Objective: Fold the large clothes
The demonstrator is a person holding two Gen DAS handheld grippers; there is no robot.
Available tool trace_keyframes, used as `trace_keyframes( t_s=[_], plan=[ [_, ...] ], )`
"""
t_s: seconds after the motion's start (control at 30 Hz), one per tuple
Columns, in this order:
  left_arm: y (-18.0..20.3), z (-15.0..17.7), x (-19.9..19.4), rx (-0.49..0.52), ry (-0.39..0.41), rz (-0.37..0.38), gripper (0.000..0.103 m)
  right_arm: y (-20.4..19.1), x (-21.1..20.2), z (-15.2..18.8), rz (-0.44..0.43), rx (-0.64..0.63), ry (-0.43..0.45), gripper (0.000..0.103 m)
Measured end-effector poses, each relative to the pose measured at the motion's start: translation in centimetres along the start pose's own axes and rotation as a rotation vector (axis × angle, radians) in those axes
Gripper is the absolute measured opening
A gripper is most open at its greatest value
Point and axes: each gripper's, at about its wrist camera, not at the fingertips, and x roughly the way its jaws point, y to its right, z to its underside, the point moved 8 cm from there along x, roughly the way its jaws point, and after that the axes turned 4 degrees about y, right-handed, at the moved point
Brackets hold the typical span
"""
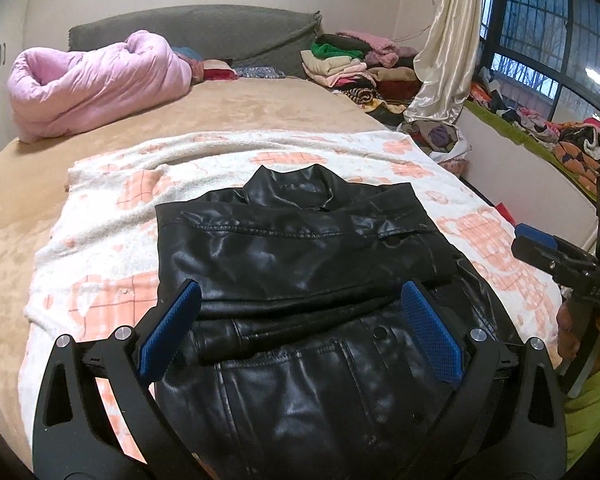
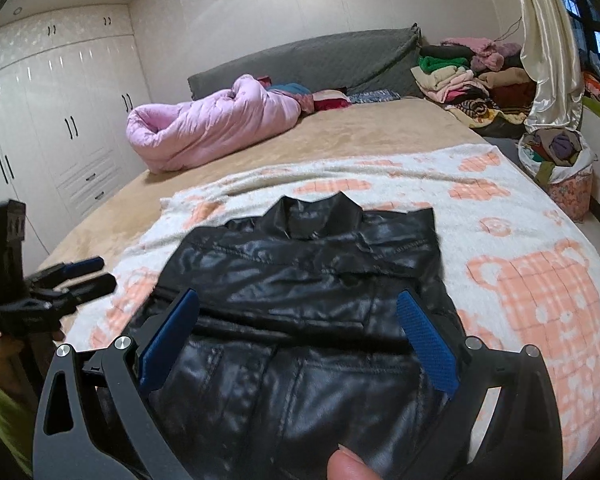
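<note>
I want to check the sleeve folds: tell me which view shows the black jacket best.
Left wrist: the black jacket is sharp, with stitching, collar and folded sleeves clear. The right wrist view shows the same jacket motion-blurred, its near edge hidden behind a fingertip.

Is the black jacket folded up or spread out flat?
Partly folded. The black jacket has its sleeves folded across the chest, collar still showing, on the blanket.

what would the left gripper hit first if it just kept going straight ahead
Probably the black leather jacket: the left gripper is open and points over its folded sleeves. Its height above the jacket is unclear, so it might skim over toward the blanket.
</note>
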Motion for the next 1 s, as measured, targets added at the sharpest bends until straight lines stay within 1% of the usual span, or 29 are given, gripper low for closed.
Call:
trace_keyframes(
  t_s=[0.3, 0.67, 1.0],
  plan=[
    [0.5, 1.8, -1.3, -0.009, -0.020, -0.011, 0.094, 2.0, -1.8, 3.6, 0.026, 0.054, -0.064, 0.099],
    [-0.7, 3.7, -2.3, -0.029, -0.053, -0.061, 0.094, 3.2, -3.4, 6.8, 0.059, 0.033, -0.139, 0.099],
    [-2.4, 5.6, -3.0, -0.044, -0.093, -0.107, 0.094, 4.1, -4.1, 9.2, 0.061, 0.033, -0.200, 0.099]
  ],
)
